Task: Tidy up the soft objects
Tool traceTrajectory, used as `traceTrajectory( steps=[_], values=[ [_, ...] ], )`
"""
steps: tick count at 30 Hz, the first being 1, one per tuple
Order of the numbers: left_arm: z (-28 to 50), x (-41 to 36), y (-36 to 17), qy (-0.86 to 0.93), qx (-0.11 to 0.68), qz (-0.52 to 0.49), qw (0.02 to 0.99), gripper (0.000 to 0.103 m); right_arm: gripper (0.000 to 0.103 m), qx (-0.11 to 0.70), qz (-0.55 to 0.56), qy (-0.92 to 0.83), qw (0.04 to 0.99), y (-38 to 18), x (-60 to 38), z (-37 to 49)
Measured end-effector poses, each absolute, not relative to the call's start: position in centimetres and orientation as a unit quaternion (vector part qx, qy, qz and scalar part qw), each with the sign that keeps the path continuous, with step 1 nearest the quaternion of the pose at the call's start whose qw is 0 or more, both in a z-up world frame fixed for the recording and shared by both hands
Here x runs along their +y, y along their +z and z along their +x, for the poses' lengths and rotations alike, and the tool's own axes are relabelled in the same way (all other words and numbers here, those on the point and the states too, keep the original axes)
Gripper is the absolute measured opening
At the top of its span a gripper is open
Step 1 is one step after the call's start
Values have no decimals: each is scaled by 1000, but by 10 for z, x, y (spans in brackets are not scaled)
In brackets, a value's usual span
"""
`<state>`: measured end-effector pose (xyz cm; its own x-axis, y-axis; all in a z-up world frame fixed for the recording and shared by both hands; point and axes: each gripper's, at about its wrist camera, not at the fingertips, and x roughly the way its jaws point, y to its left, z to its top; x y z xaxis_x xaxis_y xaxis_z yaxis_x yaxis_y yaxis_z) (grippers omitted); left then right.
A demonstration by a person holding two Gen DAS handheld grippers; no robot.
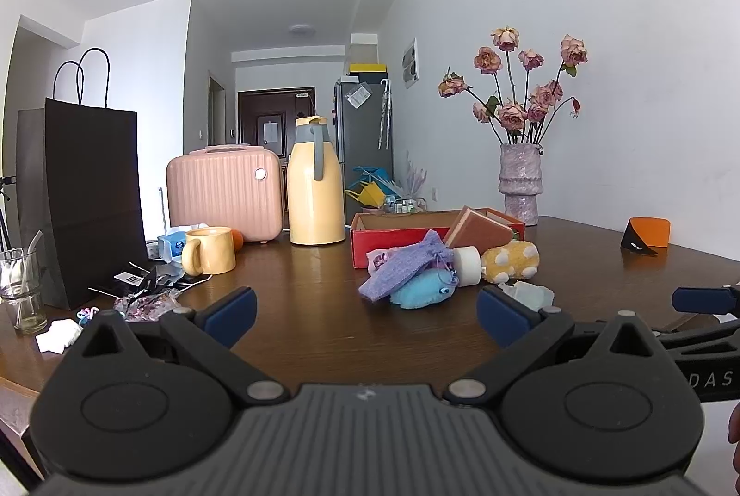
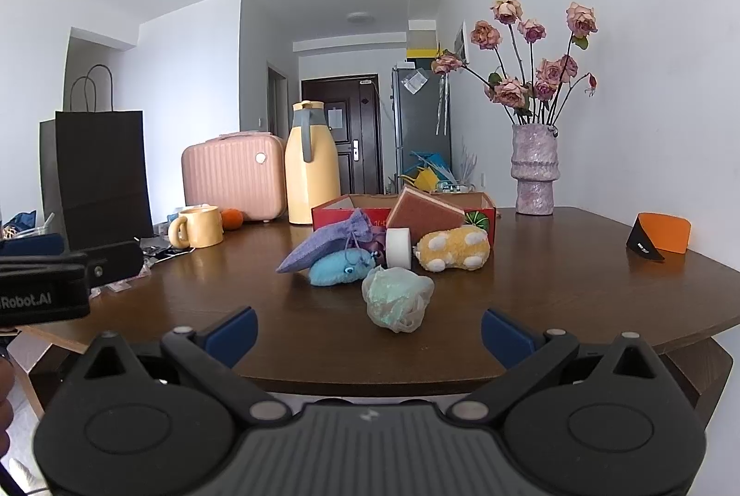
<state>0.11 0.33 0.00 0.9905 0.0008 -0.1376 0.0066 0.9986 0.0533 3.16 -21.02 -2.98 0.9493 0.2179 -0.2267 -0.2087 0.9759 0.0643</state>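
Observation:
A heap of soft things lies mid-table before a red cardboard box (image 1: 365,248) (image 2: 323,213): a purple knit pouch (image 1: 404,267) (image 2: 326,244), a blue plush (image 1: 423,290) (image 2: 337,269), a yellow plush with white spots (image 1: 511,260) (image 2: 455,251), a white roll (image 1: 467,264) (image 2: 398,247) and a pale green crumpled bundle (image 2: 397,297) (image 1: 529,293). A brown sponge block (image 1: 481,232) (image 2: 423,216) leans in the box. My left gripper (image 1: 367,315) stands open, short of the heap. My right gripper (image 2: 370,331) is open too, just before the green bundle. Nothing is between either pair of fingers.
On the brown table (image 1: 300,311) stand a black paper bag (image 1: 88,200), a pink case (image 1: 224,195), a yellow jug (image 1: 316,190), a yellow mug (image 1: 208,250), a glass (image 1: 21,288) and a vase of dried roses (image 1: 520,186). An orange-black item (image 1: 645,236) lies far right.

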Motion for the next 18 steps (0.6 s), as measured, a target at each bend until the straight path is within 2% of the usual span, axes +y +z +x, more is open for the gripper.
traceTrajectory(
  steps=[18],
  values=[
    [3, 3, -1, -1, 71, 26, 997, 103, 103, 117, 22, 105, 987, -31, -210, 33]
  ],
)
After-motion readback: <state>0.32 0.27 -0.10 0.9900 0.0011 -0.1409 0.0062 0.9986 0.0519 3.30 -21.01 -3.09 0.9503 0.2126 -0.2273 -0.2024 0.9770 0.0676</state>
